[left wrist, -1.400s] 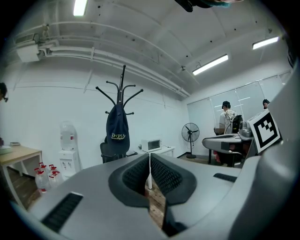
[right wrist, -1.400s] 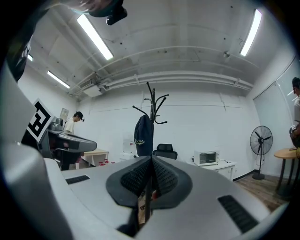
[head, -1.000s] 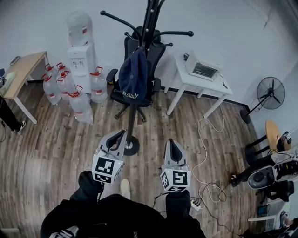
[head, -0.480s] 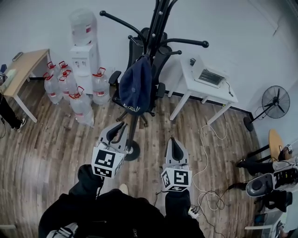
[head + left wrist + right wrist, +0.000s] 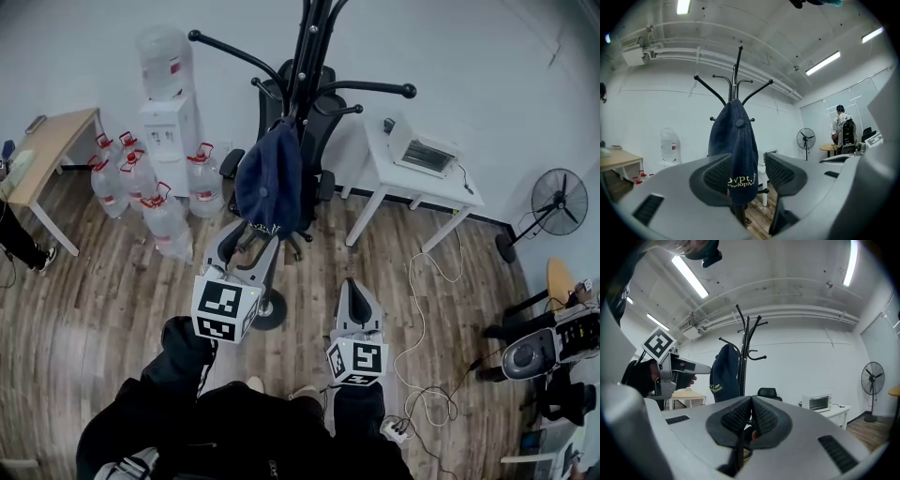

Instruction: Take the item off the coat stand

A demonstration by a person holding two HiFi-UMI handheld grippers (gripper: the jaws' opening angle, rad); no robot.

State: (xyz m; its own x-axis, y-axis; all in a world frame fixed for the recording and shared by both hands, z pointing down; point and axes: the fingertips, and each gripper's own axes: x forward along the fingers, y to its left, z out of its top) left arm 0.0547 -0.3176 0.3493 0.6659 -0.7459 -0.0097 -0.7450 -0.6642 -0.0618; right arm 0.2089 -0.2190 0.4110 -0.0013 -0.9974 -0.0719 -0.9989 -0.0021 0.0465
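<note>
My left gripper [image 5: 749,163] is opening its jaws. The navy cap [image 5: 735,136] hangs in the gap between them, and neither pad presses on it. My right gripper [image 5: 751,401] has its jaws together on nothing and is held nearer my body. The cap hangs on the black coat stand [image 5: 302,66], crown up against the pole, below the hooks. An office chair [image 5: 323,122] stands behind the stand, and a white table [image 5: 394,178] is to its right.
</note>
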